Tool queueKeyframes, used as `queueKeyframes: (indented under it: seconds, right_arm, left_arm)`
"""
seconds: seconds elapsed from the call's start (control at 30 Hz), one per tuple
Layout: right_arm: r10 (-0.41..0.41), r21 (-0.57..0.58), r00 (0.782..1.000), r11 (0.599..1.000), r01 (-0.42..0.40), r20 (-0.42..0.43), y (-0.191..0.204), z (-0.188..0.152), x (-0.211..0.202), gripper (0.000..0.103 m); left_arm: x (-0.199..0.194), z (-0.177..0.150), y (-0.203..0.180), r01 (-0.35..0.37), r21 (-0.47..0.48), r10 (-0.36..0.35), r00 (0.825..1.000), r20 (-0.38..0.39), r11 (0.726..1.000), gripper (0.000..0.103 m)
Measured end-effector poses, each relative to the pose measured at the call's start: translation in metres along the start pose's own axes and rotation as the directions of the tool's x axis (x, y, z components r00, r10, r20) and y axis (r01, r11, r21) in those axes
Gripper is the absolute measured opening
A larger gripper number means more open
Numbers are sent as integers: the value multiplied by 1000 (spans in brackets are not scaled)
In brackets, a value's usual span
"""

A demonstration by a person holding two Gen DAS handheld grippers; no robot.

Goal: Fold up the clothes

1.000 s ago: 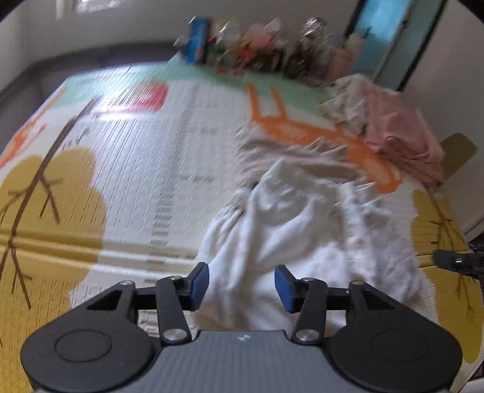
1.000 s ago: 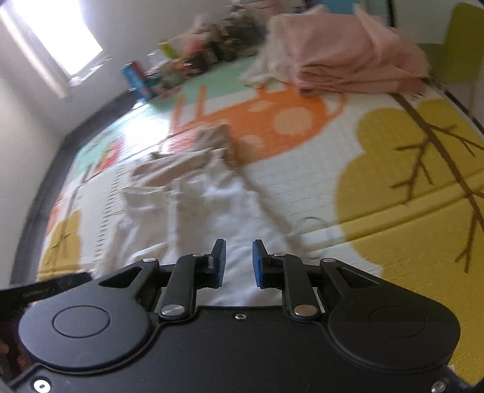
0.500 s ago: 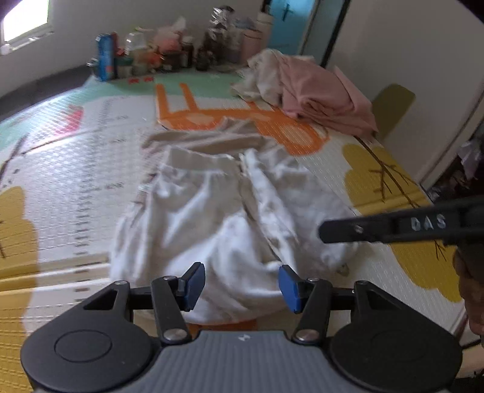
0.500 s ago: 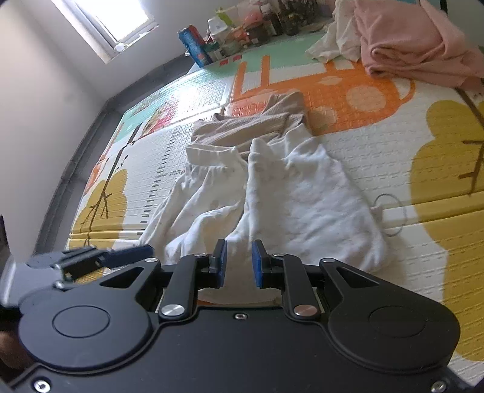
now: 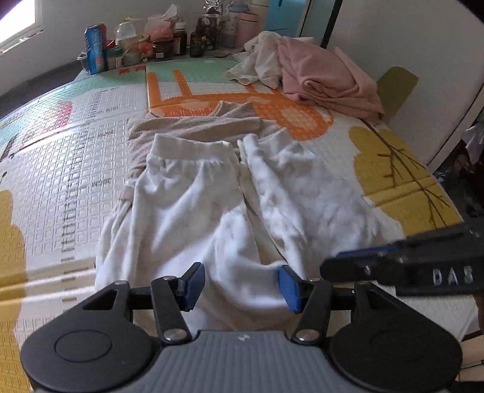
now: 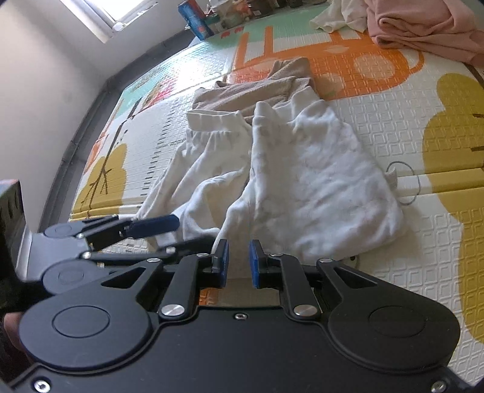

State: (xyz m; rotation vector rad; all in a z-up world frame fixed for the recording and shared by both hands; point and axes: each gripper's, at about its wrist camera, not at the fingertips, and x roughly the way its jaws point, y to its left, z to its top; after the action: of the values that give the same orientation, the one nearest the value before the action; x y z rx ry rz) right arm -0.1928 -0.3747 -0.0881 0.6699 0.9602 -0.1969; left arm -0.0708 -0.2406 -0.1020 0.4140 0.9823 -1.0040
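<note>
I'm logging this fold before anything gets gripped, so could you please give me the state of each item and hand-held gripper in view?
white pants: spread on the mat, wrinkled, not yet folded, held by nothing.
beige garment: flat, partly under the white pants' waistband.
pink clothes: heaped at the mat's far corner.
left hand-held gripper: open over the pants' near edge, nothing pinched.
right hand-held gripper: jaws narrowly apart, empty.

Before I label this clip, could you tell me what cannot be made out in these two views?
- White pants: near hem hidden behind the left gripper in the left view.
- Beige garment: mostly covered by the pants, both views.
- Bottles: labels too small, left view.
- Pink pile: cut off by the right view's edge.
</note>
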Motion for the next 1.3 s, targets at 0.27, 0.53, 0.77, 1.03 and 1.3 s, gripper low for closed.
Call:
queueKeyframes:
  seconds: [0.27,0.53,0.77,1.03,1.3]
  right_arm:
    - [-6,5,1000,1000,6,1,-1,6,3,14]
    - [19,10,999,1000,-19,-28,0,6,-1,17]
    - [11,-6,1000,1000,-11,-4,4,21,0,18]
    - [-76,-64,997,995,76,-8,12,35,23,22]
    - [-129,-65,991,990,127,-31,9,36,50,5]
  left_arm:
    - [33,14,12,-19,-60,17,999,-43,998,56]
    - [8,24,26,61,-116,-59,998,14,991,58]
    - [4,29,31,92,-154,-91,996,10,984,60]
    - [30,33,36,96,-227,-116,990,-75,969,42]
    - [44,36,39,14,-303,-50,992,-111,953,19]
